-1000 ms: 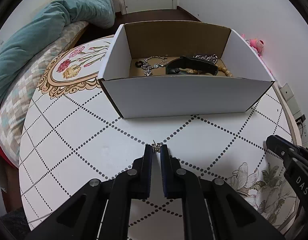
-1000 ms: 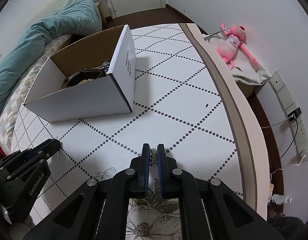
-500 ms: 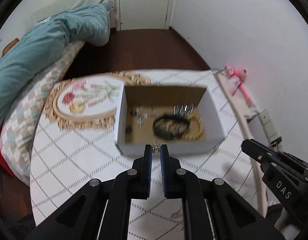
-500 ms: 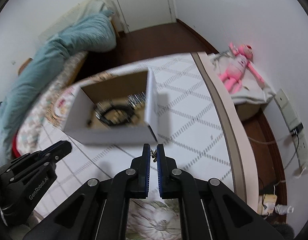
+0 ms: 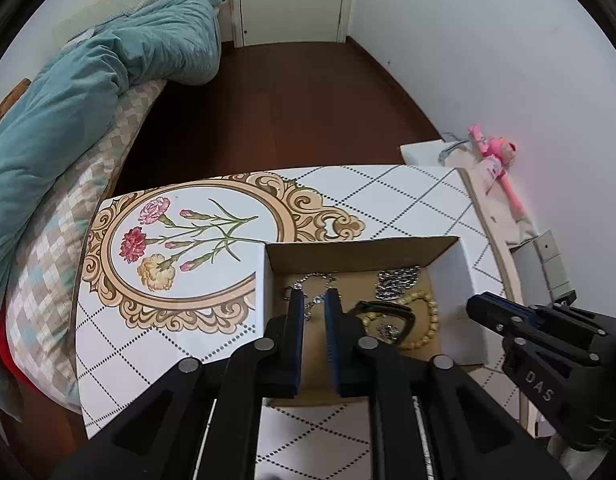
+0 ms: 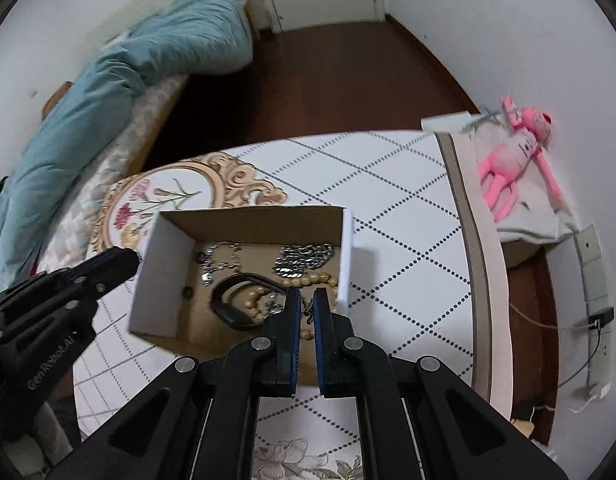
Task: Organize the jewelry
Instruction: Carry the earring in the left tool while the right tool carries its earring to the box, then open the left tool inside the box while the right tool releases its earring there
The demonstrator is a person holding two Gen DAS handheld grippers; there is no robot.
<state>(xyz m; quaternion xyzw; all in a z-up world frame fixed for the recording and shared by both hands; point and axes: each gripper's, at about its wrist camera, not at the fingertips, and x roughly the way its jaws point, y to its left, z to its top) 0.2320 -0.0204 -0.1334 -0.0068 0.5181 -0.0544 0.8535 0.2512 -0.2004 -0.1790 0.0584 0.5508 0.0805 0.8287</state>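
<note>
The right gripper (image 5: 484, 307) reads "DAS"; the left gripper (image 6: 124, 258), "GenRobot.AI".

Box's (image 5: 468, 280) near wall behind hand-held gripper (image 5: 311, 300)

Box (image 5: 464, 276) top open (jewelry (image 6: 304, 260) crowds its floor); table (image 6: 408, 208) rightward bare.

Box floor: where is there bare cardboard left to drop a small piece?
Mostly bare cardboard lies along the box's left wall, in front of the silver chain and left of the black band. The right half is crowded: silver bracelet, bead bracelet and black band bunched together.
</note>
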